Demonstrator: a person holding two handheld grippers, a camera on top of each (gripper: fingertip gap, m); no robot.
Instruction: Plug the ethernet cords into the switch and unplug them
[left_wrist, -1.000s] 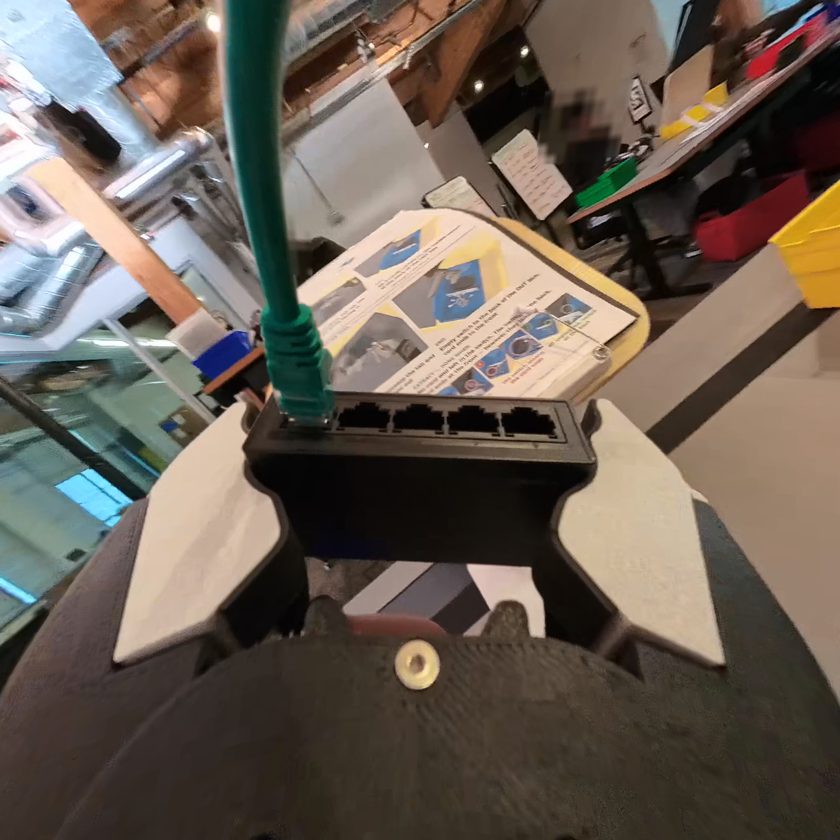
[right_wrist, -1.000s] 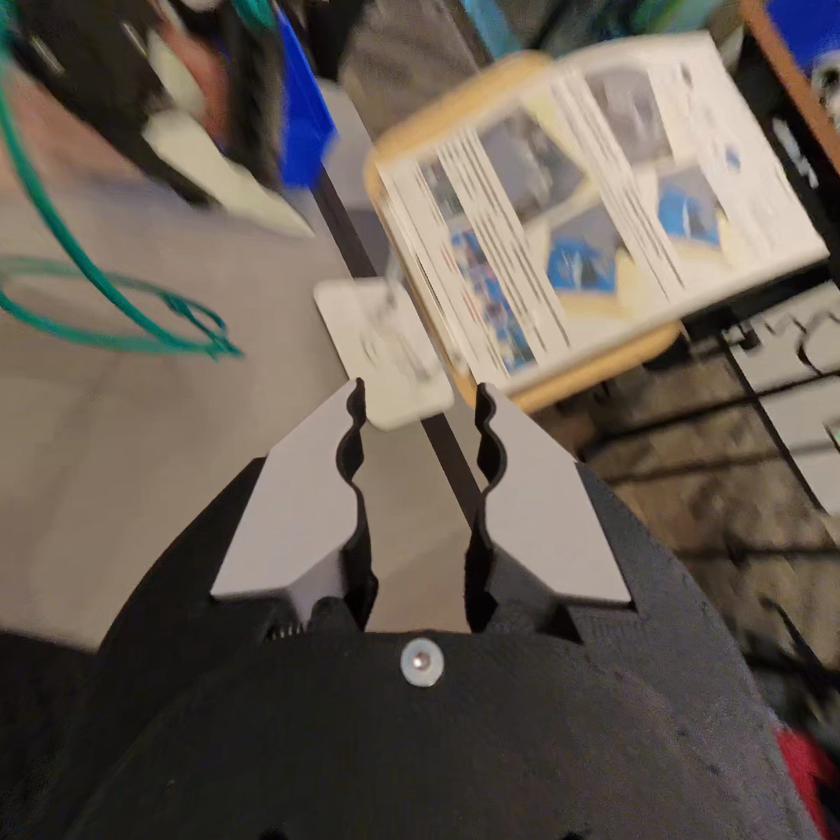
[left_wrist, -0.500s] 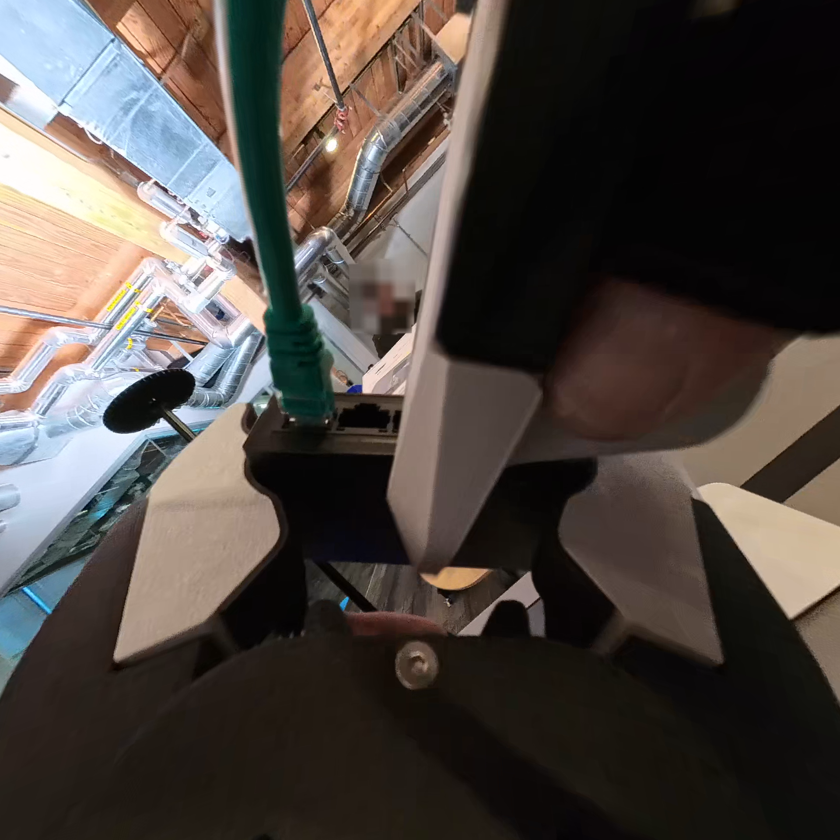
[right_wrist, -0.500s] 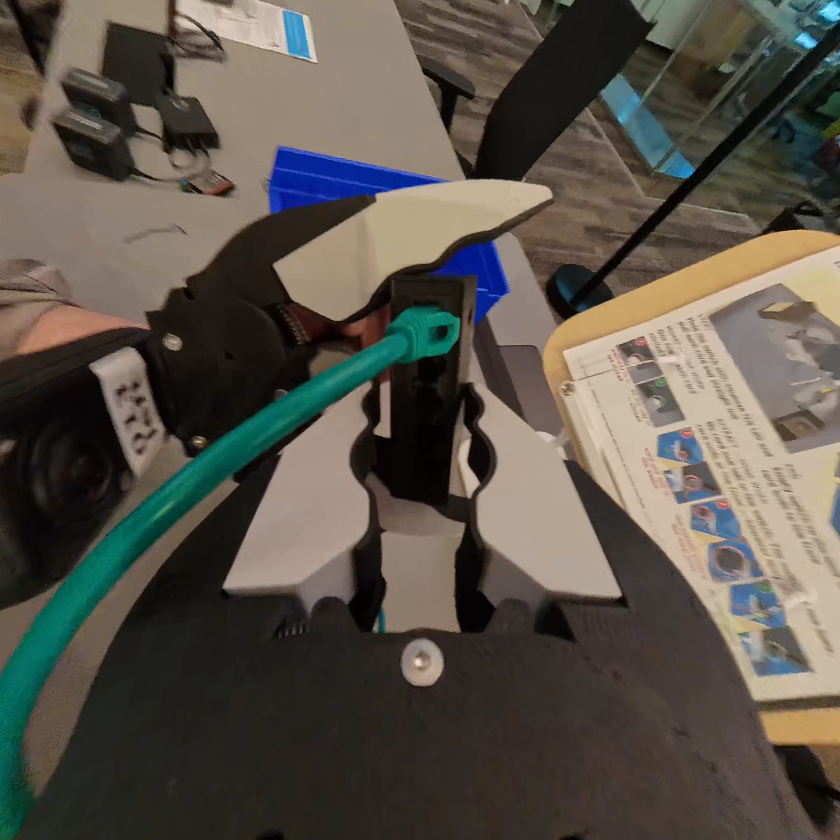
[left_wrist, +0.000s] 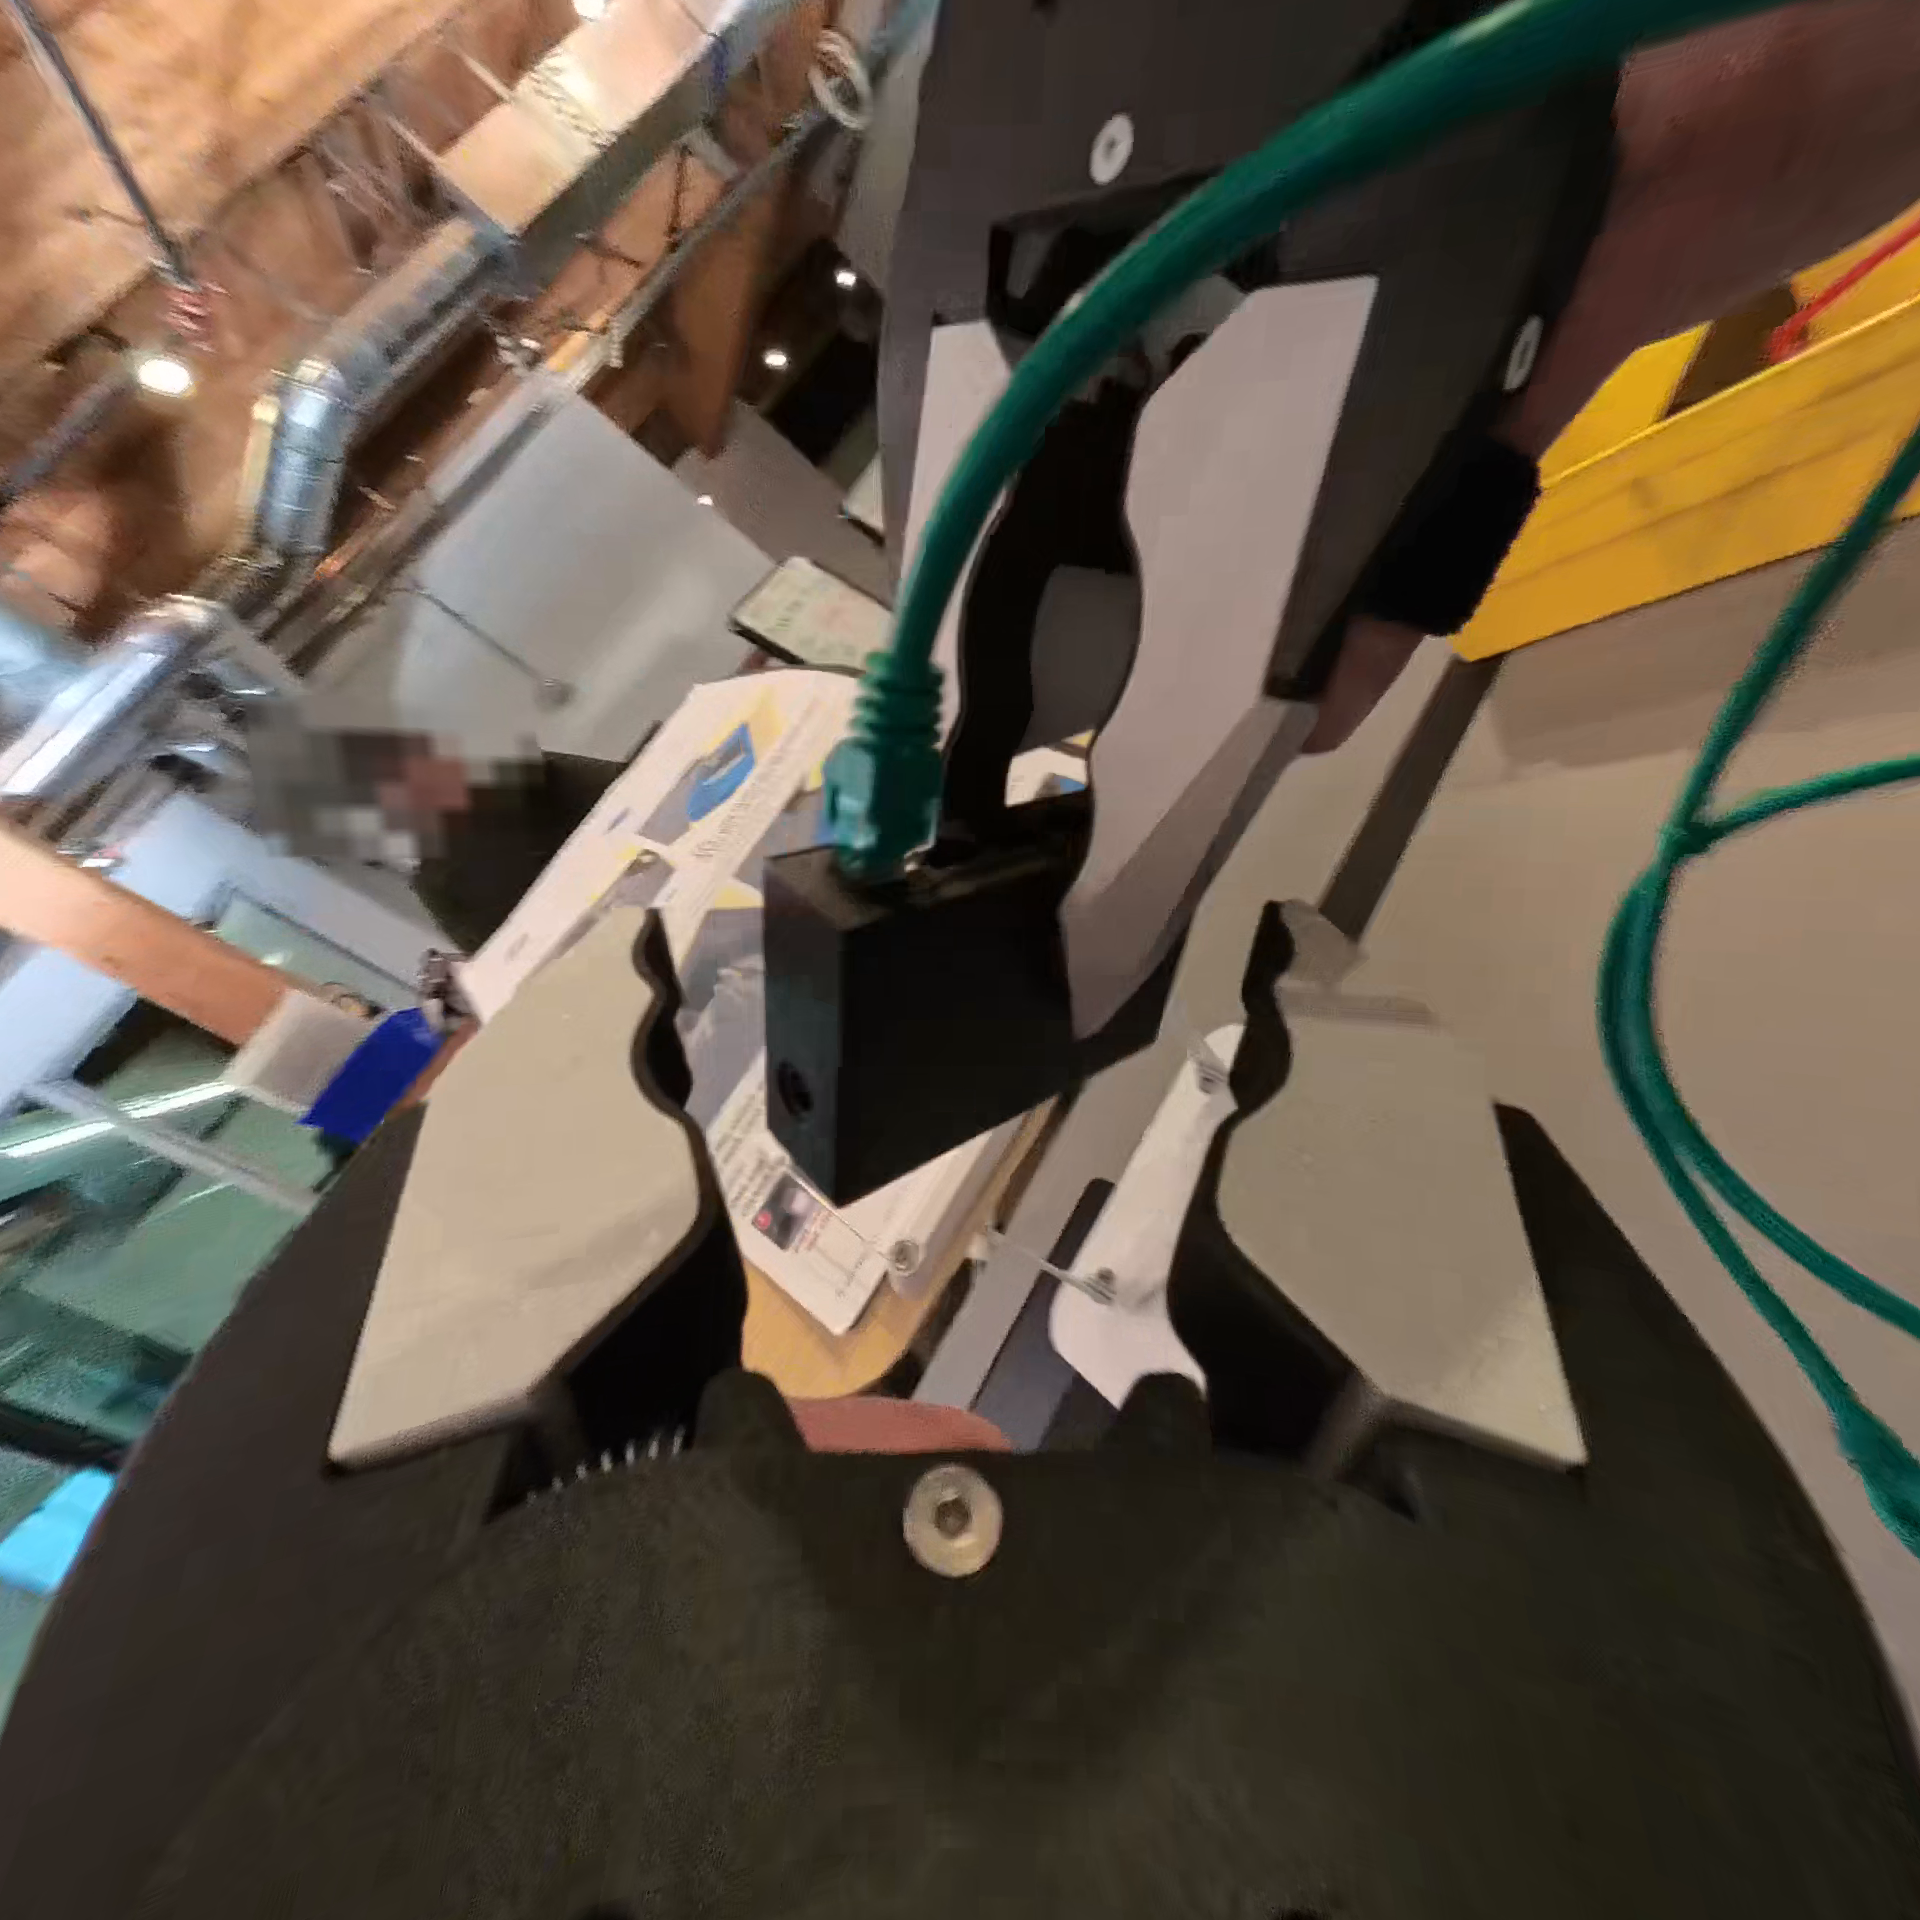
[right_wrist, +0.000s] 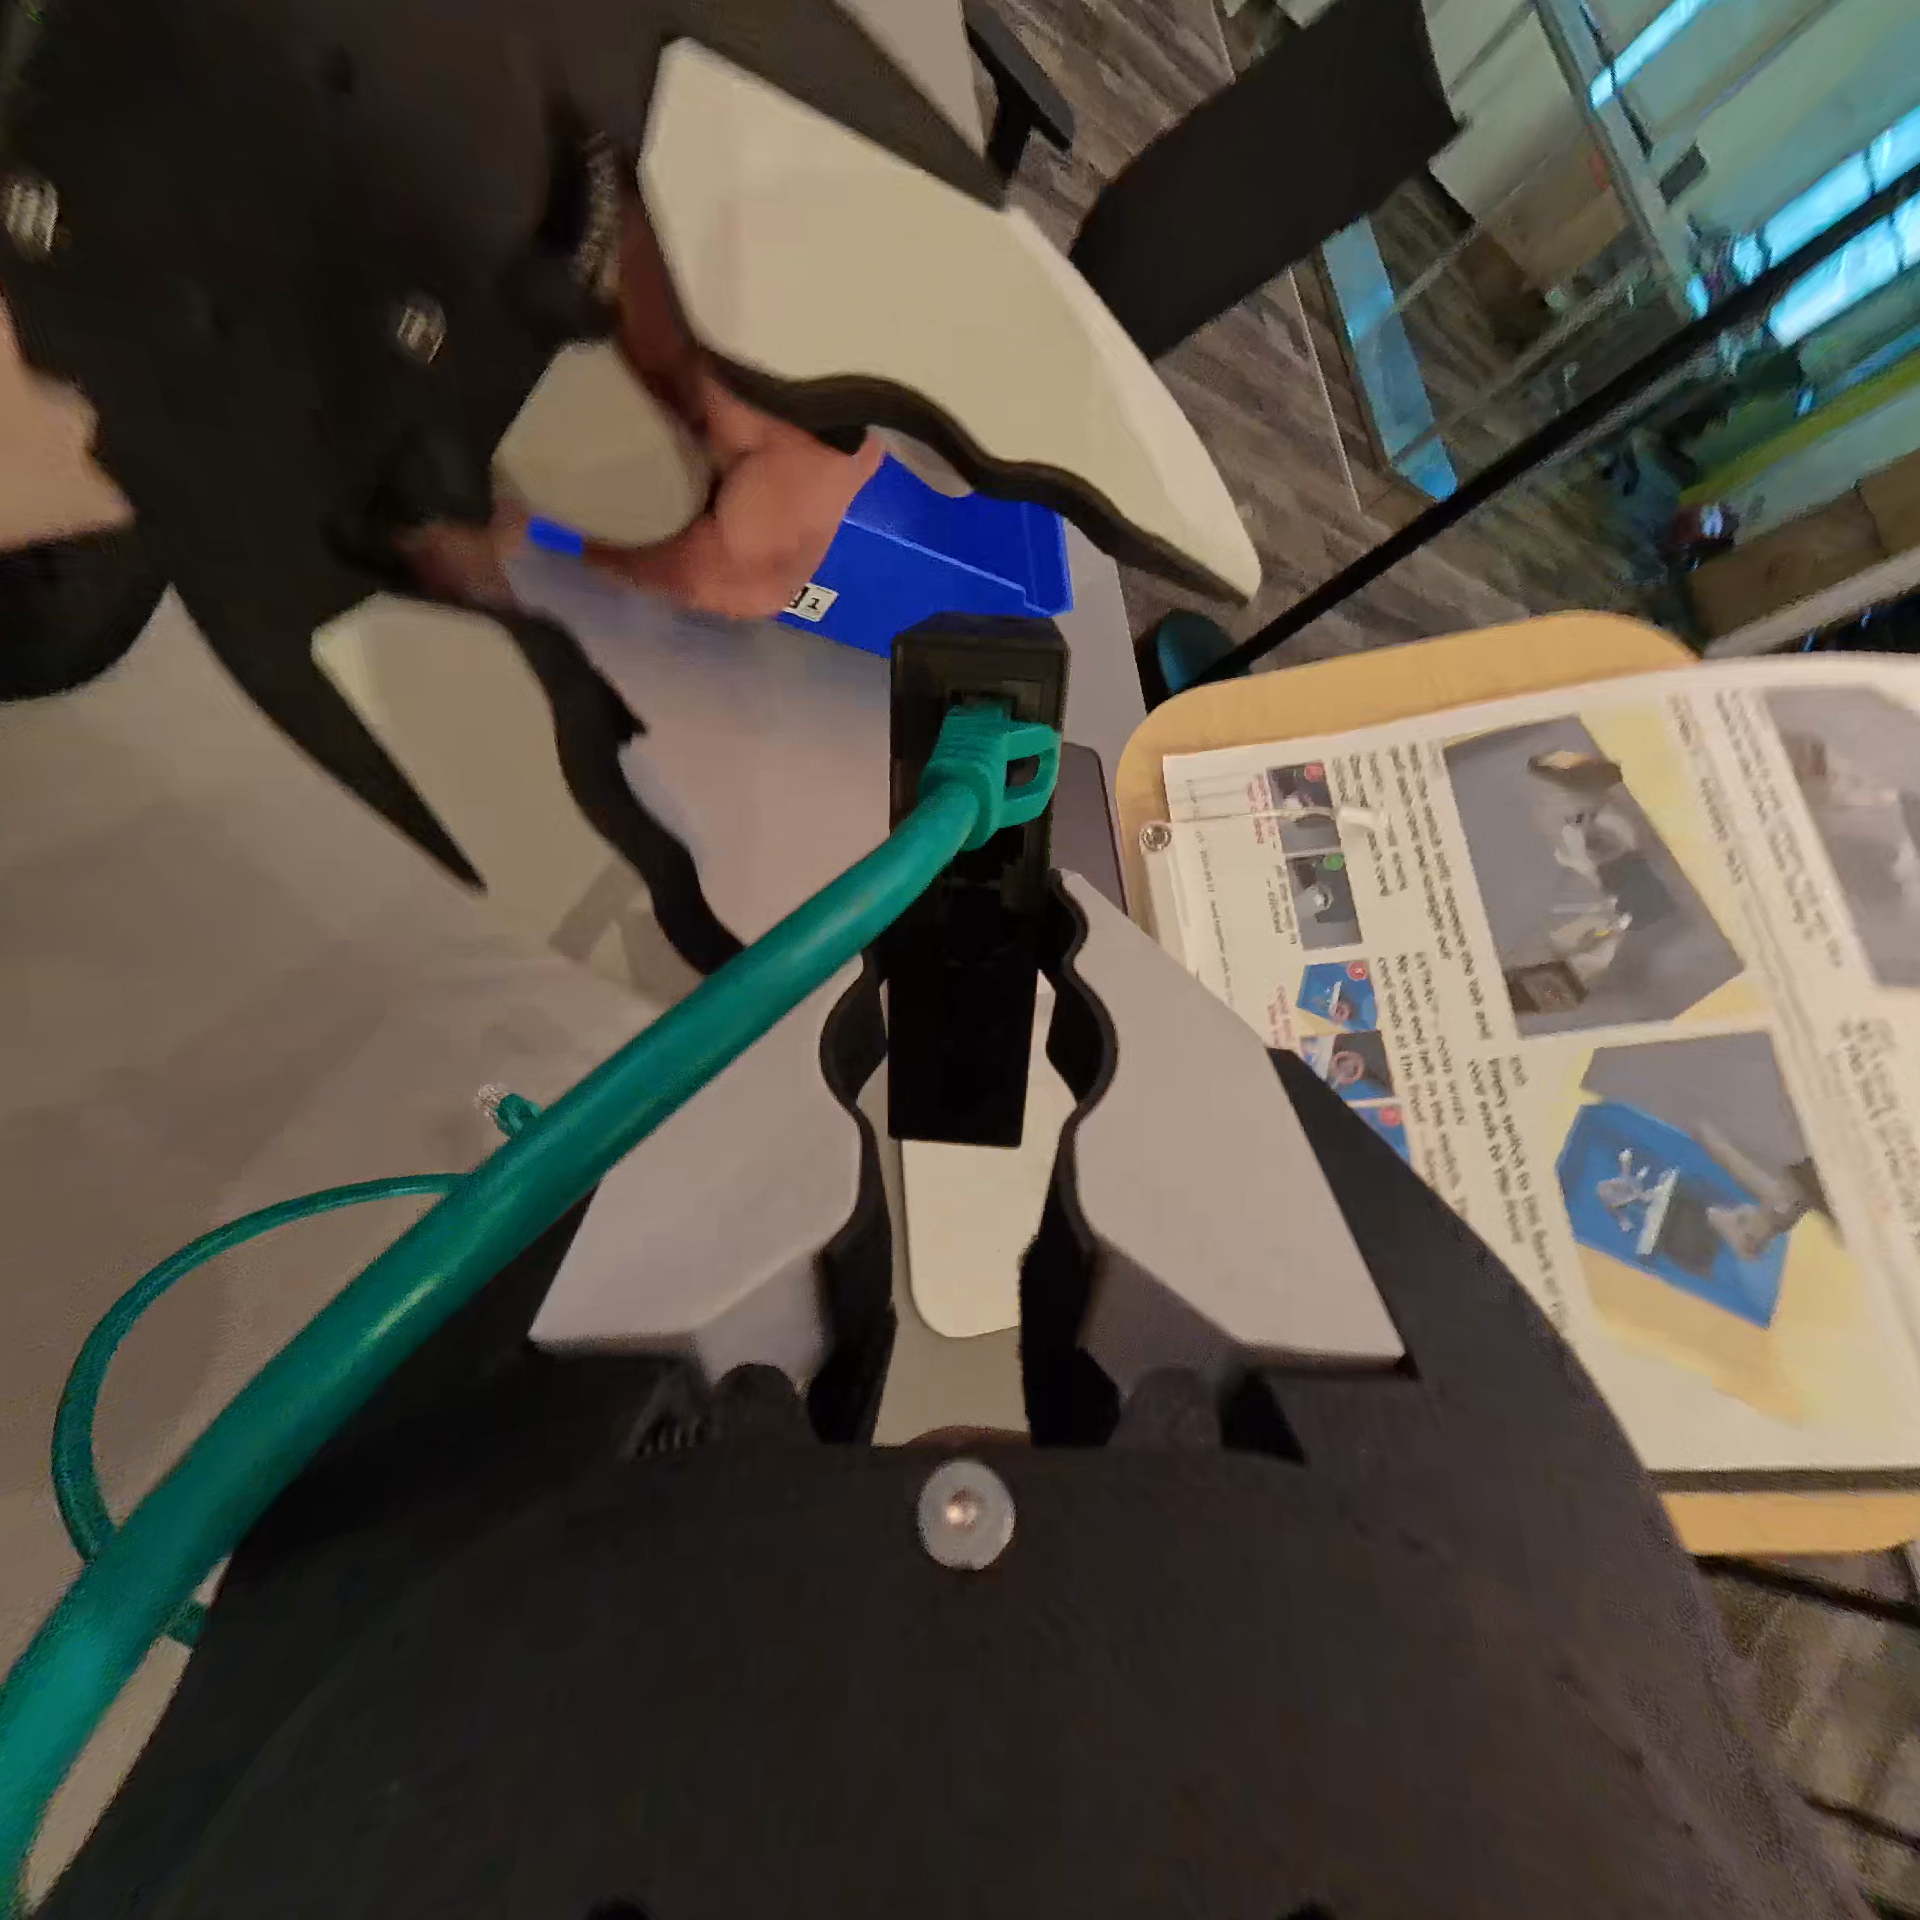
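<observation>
The black switch (left_wrist: 914, 1018) hangs in the air with one green ethernet cord (left_wrist: 997, 364) plugged into its end port. My right gripper (right_wrist: 961, 935) is shut on the switch (right_wrist: 956, 1049), which stands up between its jaws; the green plug (right_wrist: 997, 769) sits near the switch's far end. In the left wrist view the right gripper's fingers (left_wrist: 1195, 582) reach down from above onto the switch. My left gripper (left_wrist: 961, 925) is open and empty, with the switch just ahead of it and apart from its jaws. One of its fingers (right_wrist: 914, 291) shows in the right wrist view.
A loose green cord (left_wrist: 1662, 1039) lies looped on the grey table (right_wrist: 260, 987). An instruction sheet (right_wrist: 1610, 987) lies on a wooden board (right_wrist: 1403, 665) to the right. A blue bin (right_wrist: 935, 561) and a yellow bin (left_wrist: 1714, 447) stand farther off. A white plate (left_wrist: 1132, 1247) lies below the switch. The tips of both grippers are at nearly the same place.
My right gripper came in and closed on the switch. My left gripper, which held the switch before, has opened, let go and drawn back. The cord stays plugged in.
</observation>
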